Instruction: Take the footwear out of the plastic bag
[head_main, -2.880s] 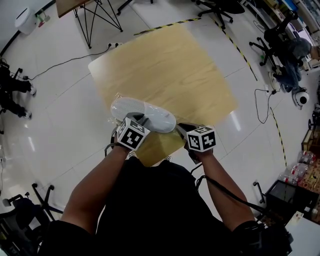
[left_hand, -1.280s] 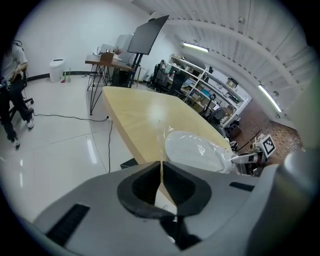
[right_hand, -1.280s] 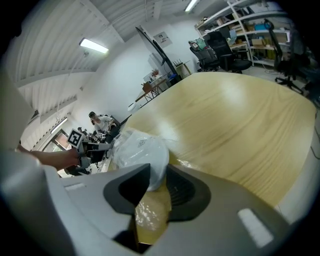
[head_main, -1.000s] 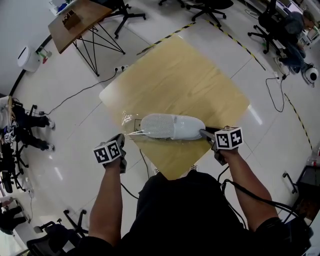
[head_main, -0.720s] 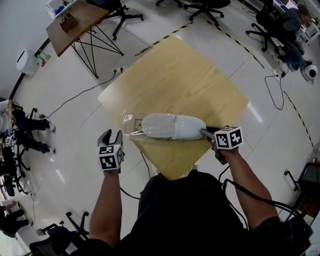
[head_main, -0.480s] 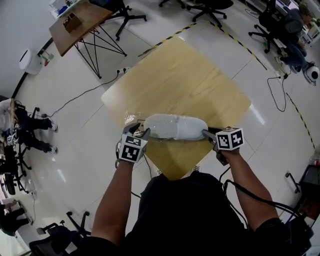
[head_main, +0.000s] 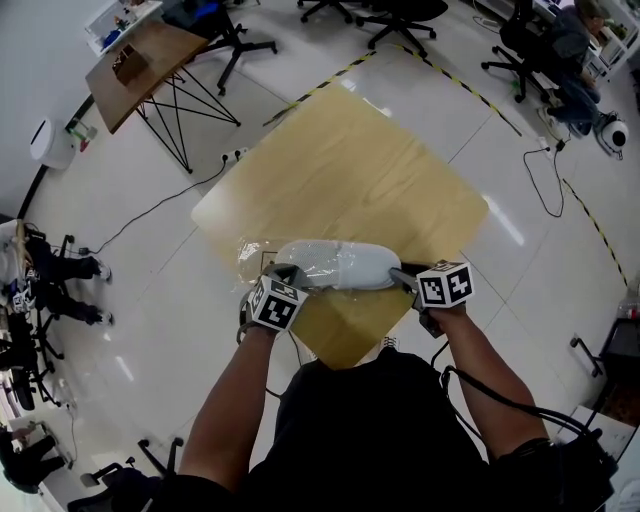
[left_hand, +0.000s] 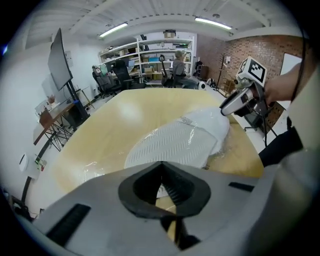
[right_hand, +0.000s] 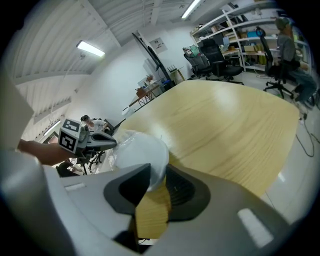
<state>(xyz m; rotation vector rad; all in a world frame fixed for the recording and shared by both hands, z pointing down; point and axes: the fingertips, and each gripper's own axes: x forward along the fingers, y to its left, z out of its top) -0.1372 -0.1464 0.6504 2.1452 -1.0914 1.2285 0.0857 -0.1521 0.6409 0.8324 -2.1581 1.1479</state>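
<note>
Over the near corner of the table (head_main: 350, 170), head view: white shoe (head_main: 335, 264) wrapped in the clear plastic bag (head_main: 250, 255), long axis running left to right across the corner. Left gripper (head_main: 290, 275) at the toe end, right gripper (head_main: 397, 277) at the heel end, each tip touching its own end. Neither hand plainly nearer; shoe strung between the two.

Left gripper view: jaws just now closing, pads brought together. Pale sliver in the slit between them, probably a thin fold of bag film rather than the shoe itself, though hard to be sure. Ribbed sole (left_hand: 175, 142) straight ahead of the jaws and slightly above, turned toward this camera and stretching away to the right gripper (left_hand: 235, 102) at the far end. Loose film (left_hand: 95, 167) crumpled on the table at the left.

Right gripper view: jaws partway apart and clamped on the white heel rim (right_hand: 142, 152), with film over it. Shoe leading away from the jaws toward the left gripper (right_hand: 102, 142), seen beyond its far end. Bare table (right_hand: 225, 130) off to the right.

Judged from this: footwear not yet out of the bag. Coming move likely a pull apart along the long axis, heel held one way, film drawn the other. Which end holds the bag's mouth: impossible to tell.
</note>
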